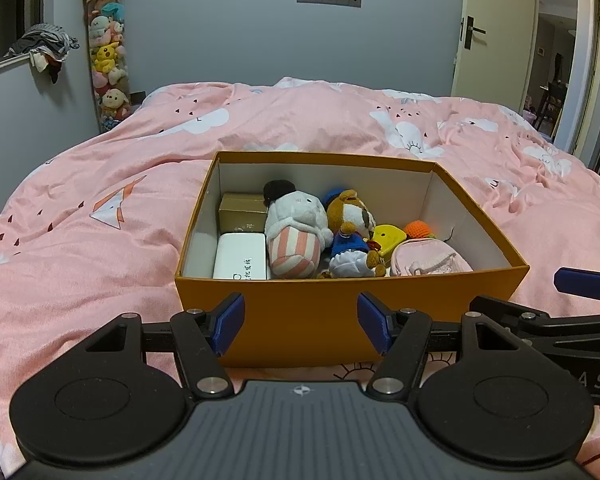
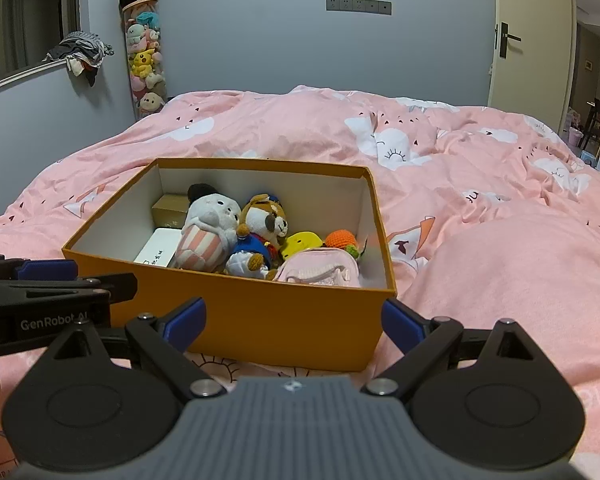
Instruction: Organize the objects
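Note:
An orange cardboard box [image 1: 324, 316] [image 2: 260, 312] sits on the pink bed. Inside lie a white plush with striped base [image 1: 296, 232] [image 2: 208, 232], a brown bear plush in blue [image 1: 350, 224] [image 2: 262, 228], a yellow toy [image 1: 388, 238] [image 2: 300, 242], an orange crochet toy [image 1: 418, 230] [image 2: 340, 238], a pink mini backpack [image 1: 428, 262] [image 2: 320, 270], a white case [image 1: 242, 256] [image 2: 158, 250] and a brown carton [image 1: 242, 210] [image 2: 170, 208]. My left gripper [image 1: 300, 326] is open and empty before the box's near wall. My right gripper [image 2: 294, 322] is open and empty, near the box's front corner.
A pink duvet [image 1: 100, 184] [image 2: 500, 220] covers the bed with folds and a raised hump at the right. A tall tube of plush toys [image 1: 108, 60] [image 2: 144, 60] stands against the far wall. A door [image 1: 496, 28] stands open at the right.

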Demonstrator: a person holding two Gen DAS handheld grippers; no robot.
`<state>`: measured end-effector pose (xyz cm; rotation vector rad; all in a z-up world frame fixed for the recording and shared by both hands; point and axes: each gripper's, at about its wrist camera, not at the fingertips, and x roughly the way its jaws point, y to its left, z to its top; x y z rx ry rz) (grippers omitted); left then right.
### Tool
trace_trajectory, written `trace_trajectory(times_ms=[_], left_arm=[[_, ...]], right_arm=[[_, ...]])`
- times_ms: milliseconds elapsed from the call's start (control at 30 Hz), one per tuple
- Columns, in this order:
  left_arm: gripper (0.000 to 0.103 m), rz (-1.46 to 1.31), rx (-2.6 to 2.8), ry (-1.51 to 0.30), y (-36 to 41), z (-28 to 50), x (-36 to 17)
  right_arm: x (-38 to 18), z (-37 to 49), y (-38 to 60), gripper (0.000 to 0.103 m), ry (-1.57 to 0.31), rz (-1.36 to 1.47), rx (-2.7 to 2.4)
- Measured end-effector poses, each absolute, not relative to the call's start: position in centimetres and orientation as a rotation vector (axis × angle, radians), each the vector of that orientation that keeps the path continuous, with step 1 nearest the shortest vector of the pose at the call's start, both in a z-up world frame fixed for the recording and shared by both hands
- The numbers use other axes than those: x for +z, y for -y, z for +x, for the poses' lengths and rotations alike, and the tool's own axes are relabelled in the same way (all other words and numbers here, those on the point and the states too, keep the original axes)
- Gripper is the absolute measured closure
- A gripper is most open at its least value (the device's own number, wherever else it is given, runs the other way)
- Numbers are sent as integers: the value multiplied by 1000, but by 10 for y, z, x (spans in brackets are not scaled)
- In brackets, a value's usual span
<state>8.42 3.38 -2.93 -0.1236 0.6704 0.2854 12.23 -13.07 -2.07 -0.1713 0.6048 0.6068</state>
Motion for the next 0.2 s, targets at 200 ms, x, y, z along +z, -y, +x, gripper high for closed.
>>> trace_trajectory(times_ms=[200], left_arm=[[26, -120, 281, -669, -33, 84, -29]], right_arm=[[-21, 122, 130, 8, -607, -172, 606]])
